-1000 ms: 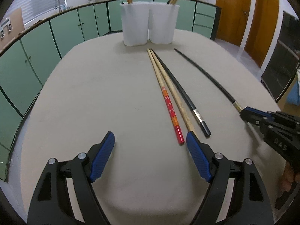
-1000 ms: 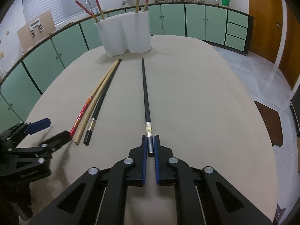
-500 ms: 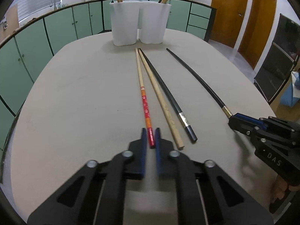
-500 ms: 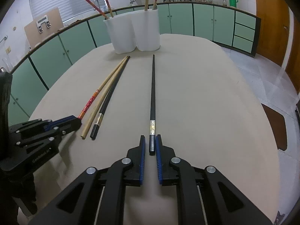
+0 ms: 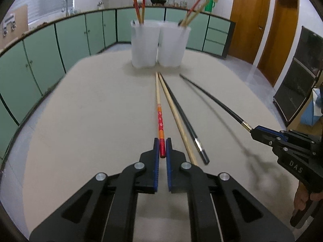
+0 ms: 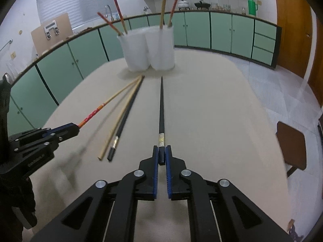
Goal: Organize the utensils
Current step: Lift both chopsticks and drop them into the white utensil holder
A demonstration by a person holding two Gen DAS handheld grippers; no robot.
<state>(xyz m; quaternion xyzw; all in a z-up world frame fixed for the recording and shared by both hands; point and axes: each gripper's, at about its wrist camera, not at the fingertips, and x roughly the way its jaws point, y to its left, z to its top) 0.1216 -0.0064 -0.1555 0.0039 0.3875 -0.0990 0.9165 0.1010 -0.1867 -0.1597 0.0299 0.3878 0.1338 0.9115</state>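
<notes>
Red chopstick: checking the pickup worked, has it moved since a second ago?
Yes. The red chopstick has swung left, away from the wooden chopstick, and its gripped end looks lifted in the left tool.

Both grippers are matte black plastic frames with triangular cut-outs and round silver screw heads at the joints. The left gripper (image 5: 162, 148) and the right gripper (image 6: 162, 155) each carry two slim fingers lined with ribbed blue pads (image 5: 155, 161). White letters "DAS" mark the right gripper's side. A hand (image 5: 302, 198) wraps its black handle.
</notes>
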